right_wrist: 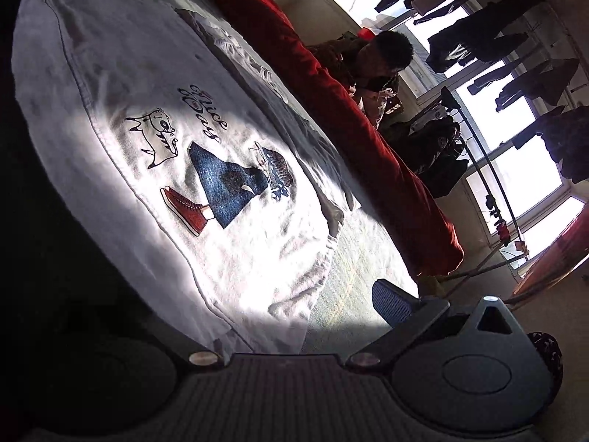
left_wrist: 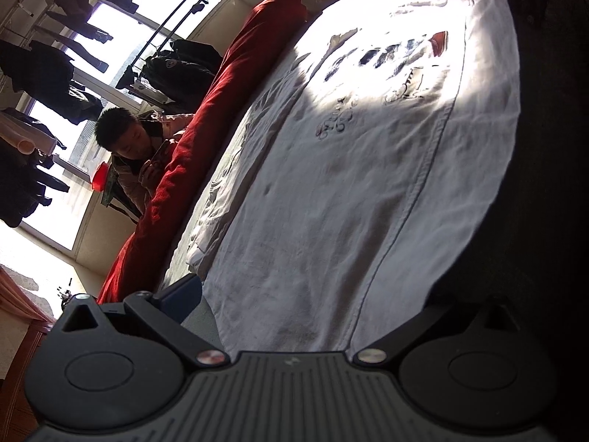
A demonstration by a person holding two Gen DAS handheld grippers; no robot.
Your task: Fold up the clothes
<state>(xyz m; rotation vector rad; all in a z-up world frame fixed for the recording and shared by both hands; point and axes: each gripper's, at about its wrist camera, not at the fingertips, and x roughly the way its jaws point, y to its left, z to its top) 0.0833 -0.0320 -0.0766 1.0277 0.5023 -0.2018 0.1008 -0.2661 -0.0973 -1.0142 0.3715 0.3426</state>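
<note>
A white T-shirt (left_wrist: 368, 184) with a printed picture of blue jeans and a red shoe (right_wrist: 221, 180) lies flat on the bed. My left gripper (left_wrist: 316, 294) is low at one end of the shirt, open wide, and the cloth runs between its fingers up to the body. Only its left blue pad (left_wrist: 180, 293) shows; the other finger is lost in shadow. My right gripper (right_wrist: 257, 309) is open wide at the opposite end of the shirt, with its right blue pad (right_wrist: 392, 302) over the bed sheet (right_wrist: 353, 276). Its left finger is hidden in the dark.
A long red rolled quilt (left_wrist: 221, 118) (right_wrist: 368, 129) lies along the far side of the bed. Behind it sits a person (left_wrist: 125, 136) (right_wrist: 386, 55). A rack of dark hanging clothes (right_wrist: 515, 55) stands by bright windows. Deep shadow covers the near side of the shirt.
</note>
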